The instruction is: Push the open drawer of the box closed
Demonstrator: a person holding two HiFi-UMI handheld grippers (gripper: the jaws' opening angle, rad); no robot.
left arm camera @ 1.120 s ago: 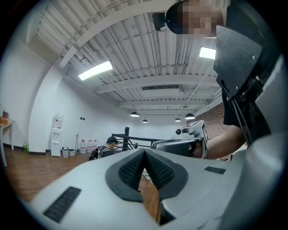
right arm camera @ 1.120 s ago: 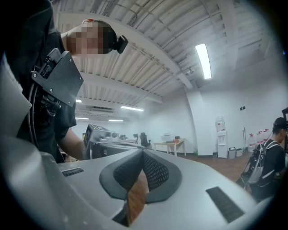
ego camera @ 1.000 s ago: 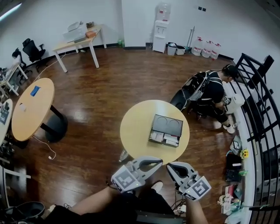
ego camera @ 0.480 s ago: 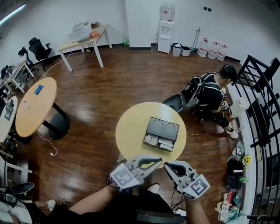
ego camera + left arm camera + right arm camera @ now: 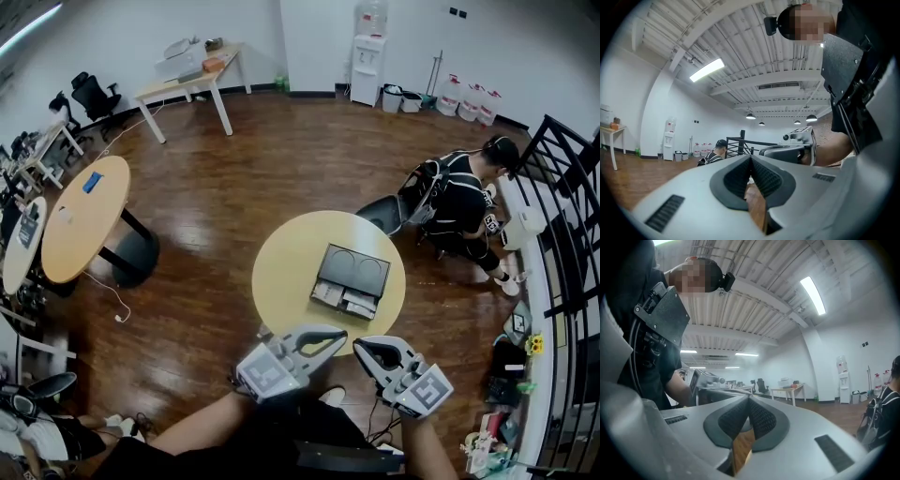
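head view: barely anything has moved this past second. the box [image 5: 354, 270] sits on the round table [image 5: 281, 281], its drawer [image 5: 343, 298] pulled out toward the person. the left gripper [image 5: 337, 339] and right gripper [image 5: 364, 349] still hover short of it.

left gripper view: jaws clenched, empty.

right gripper view: the same.

i'd say the push hasn't begun.

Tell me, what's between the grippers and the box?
Only bare yellow tabletop, as the head view shows. The left gripper and right gripper hover at its near edge, short of the box.
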